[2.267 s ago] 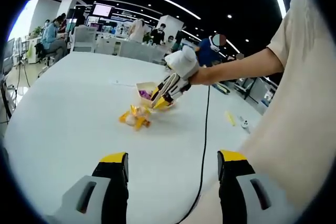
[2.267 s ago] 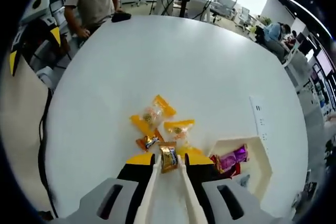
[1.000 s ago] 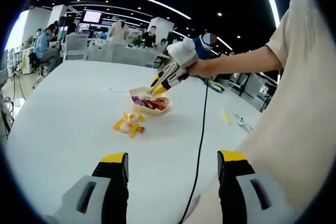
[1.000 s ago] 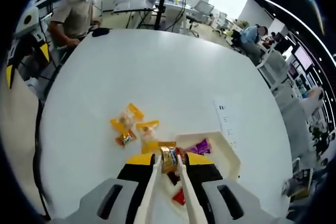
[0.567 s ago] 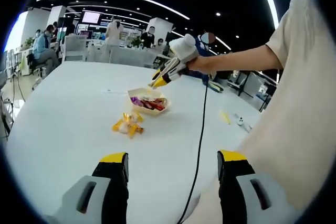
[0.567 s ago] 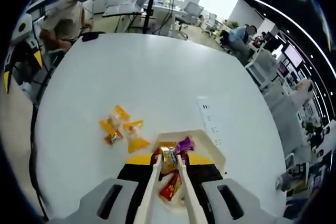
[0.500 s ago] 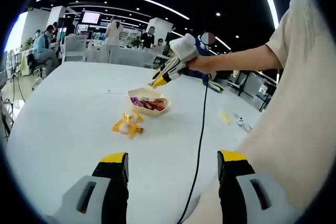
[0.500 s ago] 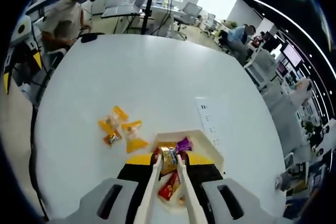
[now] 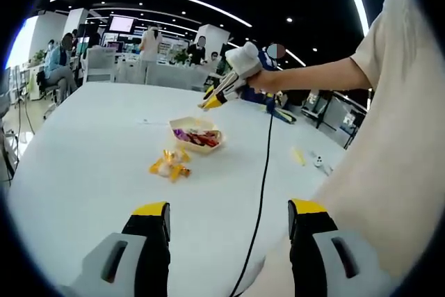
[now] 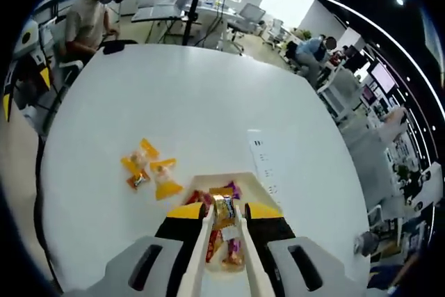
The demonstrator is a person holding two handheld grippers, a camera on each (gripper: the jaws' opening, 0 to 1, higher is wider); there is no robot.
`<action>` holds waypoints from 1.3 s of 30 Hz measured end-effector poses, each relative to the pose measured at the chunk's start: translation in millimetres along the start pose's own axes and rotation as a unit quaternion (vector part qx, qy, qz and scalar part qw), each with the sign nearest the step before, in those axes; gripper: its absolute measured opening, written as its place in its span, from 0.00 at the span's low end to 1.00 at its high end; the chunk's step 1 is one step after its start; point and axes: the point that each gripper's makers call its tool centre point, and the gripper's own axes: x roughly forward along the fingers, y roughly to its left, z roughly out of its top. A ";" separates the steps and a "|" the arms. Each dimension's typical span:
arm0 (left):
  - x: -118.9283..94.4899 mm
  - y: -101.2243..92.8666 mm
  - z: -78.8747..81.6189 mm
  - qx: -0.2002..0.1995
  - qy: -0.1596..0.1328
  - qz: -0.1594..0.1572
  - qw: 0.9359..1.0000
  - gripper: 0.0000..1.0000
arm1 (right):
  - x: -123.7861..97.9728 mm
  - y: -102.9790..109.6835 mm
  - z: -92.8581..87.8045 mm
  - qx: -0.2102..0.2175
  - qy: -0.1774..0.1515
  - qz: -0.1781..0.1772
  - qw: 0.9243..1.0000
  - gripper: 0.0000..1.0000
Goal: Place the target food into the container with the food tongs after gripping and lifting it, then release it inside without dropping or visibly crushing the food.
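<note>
My right gripper (image 10: 224, 211) is shut on white food tongs (image 10: 208, 248), and the tong tips pinch a small gold-brown snack packet (image 10: 223, 208). The packet hangs over the cream container (image 10: 259, 197), which holds several red, purple and orange packets. In the left gripper view the right gripper (image 9: 224, 88), held in a person's hand, hovers well above the container (image 9: 197, 133). My left gripper (image 9: 229, 212) stays low at the near table edge, open, with nothing between its jaws.
Three loose orange snack packets (image 10: 147, 169) lie on the white round table (image 10: 174, 95) left of the container; they show as a pile (image 9: 169, 165) in the left gripper view. A white power strip (image 10: 261, 163) lies beyond the container. A black cable (image 9: 263, 186) trails across the table. A person (image 10: 94, 12) sits at the far edge.
The right gripper carried the packet in the tongs from beside the loose pile to above the container and rose higher. The left gripper stayed put and open.
</note>
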 end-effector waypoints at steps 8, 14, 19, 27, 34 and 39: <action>0.5 -1.0 0.3 0.002 0.001 -0.001 1.000 0.69 | -2.9 -10.6 1.7 -0.003 -0.002 -0.008 1.000 0.22; -0.4 0.1 1.2 0.002 0.000 0.000 1.000 0.69 | -4.0 -17.5 -1.4 0.000 0.001 -0.012 1.000 0.22; 0.6 -0.2 2.8 0.004 0.000 -0.002 1.000 0.69 | -8.7 -24.0 -0.7 0.001 -0.001 -0.020 1.000 0.22; 1.5 0.3 6.8 0.009 -0.002 -0.002 1.000 0.69 | -14.2 -32.4 0.2 0.003 -0.002 -0.026 1.000 0.22; 0.6 -0.1 5.4 0.006 -0.002 0.000 1.000 0.69 | -15.9 -37.1 0.2 -0.001 -0.001 -0.030 1.000 0.22; 1.4 -1.5 6.7 0.009 -0.002 -0.003 1.000 0.69 | -17.6 -39.5 0.0 0.002 -0.001 -0.032 0.999 0.22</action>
